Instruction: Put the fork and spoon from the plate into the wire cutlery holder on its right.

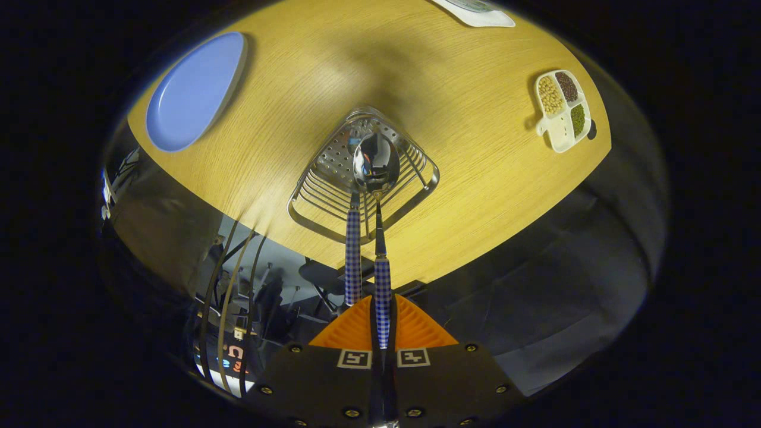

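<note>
two handles: both have a blue and white check pattern and stand side by side in the lower middle of the picture
gripper (383, 333): its two fingers are pressed close together on the checked handle of the shiny metal spoon (377, 163)
spoon: it points away from the fingers, and its round bowl sits over the wire holder
second checked handle (353, 255): just left of the spoon's handle, reaching into the holder; its top end is hidden, so i cannot tell if it is the fork
silver wire cutlery holder (321, 196): in the middle of the picture, beyond the fingers, on the yellow wooden table (475, 178)
blue oval plate (193, 92): upper left of the picture, well apart from the holder
small white tray with three pockets of beans (563, 110): upper right of the picture, near the table edge
</note>
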Available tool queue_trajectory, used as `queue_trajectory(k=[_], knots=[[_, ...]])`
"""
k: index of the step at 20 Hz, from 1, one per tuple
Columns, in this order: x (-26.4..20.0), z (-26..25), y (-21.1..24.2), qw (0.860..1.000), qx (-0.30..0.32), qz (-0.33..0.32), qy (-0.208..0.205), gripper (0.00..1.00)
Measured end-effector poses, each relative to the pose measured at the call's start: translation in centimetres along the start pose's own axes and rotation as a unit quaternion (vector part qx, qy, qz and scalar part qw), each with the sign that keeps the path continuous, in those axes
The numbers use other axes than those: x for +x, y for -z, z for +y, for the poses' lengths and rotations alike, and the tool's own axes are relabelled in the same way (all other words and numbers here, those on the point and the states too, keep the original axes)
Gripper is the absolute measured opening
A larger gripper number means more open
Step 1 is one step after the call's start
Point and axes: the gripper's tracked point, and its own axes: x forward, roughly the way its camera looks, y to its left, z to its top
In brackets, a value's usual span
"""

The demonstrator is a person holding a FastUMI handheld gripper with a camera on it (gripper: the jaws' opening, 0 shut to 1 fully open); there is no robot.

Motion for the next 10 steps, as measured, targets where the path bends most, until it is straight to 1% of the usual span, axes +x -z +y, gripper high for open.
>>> queue_trajectory(k=[5,6,10], knots=[[0.35,-0.30,-0.72,1.000,0.005,0.004,0.001,0.02],[0.14,-0.27,-0.91,1.000,0.009,0.001,-0.001,0.07],[0.56,-0.06,-1.32,1.000,0.021,-0.019,-0.011,0.09]])
